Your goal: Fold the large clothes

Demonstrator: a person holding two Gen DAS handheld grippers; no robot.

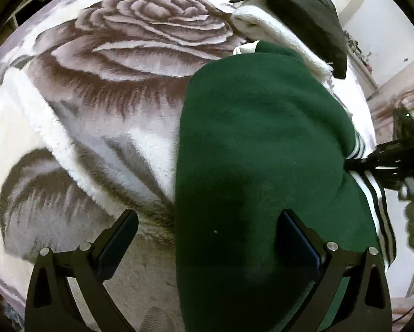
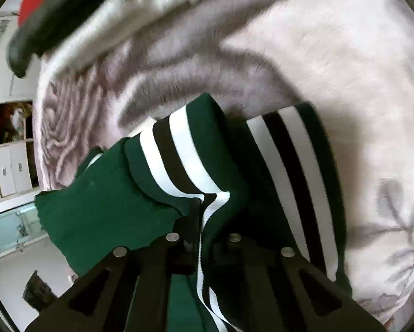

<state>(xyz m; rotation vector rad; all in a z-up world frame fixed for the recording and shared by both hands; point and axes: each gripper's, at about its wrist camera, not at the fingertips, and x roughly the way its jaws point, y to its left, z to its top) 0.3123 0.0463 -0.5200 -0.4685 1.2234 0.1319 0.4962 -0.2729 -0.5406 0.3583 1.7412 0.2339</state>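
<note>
You are mid-fold: your right claw (image 2: 204,215) pinches the dark green fleece garment's (image 1: 262,138) striped hem while your left claw (image 1: 207,238) gapes wide, empty, so next carry that hem across.

Dark green fleece garment (image 1: 262,144) lies bunched on the bed, running ahead of the left jaws and under their right finger; its white-and-black striped trim (image 2: 207,204) is pinched between the right jaws.
</note>
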